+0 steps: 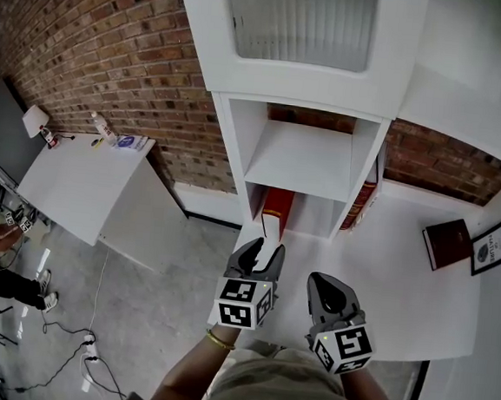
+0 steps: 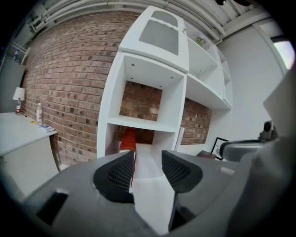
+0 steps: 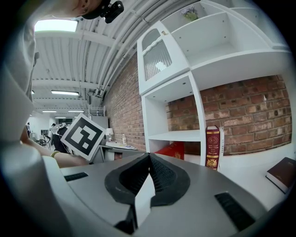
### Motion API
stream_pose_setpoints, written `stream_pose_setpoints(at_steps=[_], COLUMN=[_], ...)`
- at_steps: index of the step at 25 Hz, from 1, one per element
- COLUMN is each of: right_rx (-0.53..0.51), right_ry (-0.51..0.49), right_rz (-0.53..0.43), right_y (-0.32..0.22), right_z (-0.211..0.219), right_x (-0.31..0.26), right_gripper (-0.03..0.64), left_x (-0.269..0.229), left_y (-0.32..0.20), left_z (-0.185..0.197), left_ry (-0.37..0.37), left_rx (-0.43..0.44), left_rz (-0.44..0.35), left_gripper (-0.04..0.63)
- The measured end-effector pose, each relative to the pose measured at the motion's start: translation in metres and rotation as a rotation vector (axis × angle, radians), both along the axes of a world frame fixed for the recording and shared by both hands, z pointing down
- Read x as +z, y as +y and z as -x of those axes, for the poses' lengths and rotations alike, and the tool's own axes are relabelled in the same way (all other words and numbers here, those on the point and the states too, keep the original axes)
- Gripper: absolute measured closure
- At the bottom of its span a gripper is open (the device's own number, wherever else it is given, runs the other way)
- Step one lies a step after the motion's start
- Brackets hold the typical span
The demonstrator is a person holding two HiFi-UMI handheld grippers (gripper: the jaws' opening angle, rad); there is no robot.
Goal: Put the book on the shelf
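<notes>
The left gripper (image 1: 265, 246) hung at about 6 o'clock in the head view, in front of the shelf's lower opening. Its jaws stood apart and, in its own view (image 2: 148, 156), nothing sat between the pads, only white surface showing through the gap. Just beside it, toward 5 o'clock, the right gripper (image 1: 321, 284) had its jaws pressed together on nothing (image 3: 149, 155).

The red book (image 1: 277, 211) was already in the bottom compartment of the white shelf unit (image 1: 238, 141), dead centre of the head view, tucked against the left wall. It stood on end with its long axis roughly upright and its narrow spine facing out toward the grippers (image 2: 128, 139). The right gripper view caught its cover with a gold emblem and showed it leaning a little (image 3: 174, 150).

A second, darker red book (image 1: 365, 199) stood upright outside the unit's right wall. At 3 o'clock a dark book (image 1: 445, 243) lay flat on the white counter (image 1: 400, 286), just beside a framed picture (image 1: 490, 248) propped at the counter's right edge.

Behind it all ran a red brick wall (image 1: 99, 42). At 9 o'clock a white desk (image 1: 78, 180) carried a small lamp (image 1: 36, 121) and a bottle (image 1: 103, 126), and cables trailed over the grey floor (image 1: 136, 315) at 7 o'clock.
</notes>
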State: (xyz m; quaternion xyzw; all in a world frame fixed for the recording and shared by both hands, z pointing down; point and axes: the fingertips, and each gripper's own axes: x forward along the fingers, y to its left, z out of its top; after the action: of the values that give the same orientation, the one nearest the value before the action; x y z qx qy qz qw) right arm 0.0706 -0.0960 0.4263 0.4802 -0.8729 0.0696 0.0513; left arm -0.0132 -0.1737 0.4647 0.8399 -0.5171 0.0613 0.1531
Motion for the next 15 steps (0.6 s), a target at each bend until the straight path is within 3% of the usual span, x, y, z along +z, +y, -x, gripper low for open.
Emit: stream_pose_setpoints(at_steps=[7, 15], right_rx=[0.027, 0.044], right_ry=[0.000, 0.003], right_rz=[-0.004, -0.008], right_y=[0.012, 0.023], right_z=[0.001, 0.001], right_x=[0.001, -0.001], right_gripper=[0.611, 0.611], left_x=[-0.009, -0.021], left_y=[0.026, 0.051], left_z=[0.009, 0.013], left_ry=[0.018, 0.020], left_rx=[-0.007, 0.007], left_rz=[-0.010, -0.027], left_gripper=[0.532, 0.583])
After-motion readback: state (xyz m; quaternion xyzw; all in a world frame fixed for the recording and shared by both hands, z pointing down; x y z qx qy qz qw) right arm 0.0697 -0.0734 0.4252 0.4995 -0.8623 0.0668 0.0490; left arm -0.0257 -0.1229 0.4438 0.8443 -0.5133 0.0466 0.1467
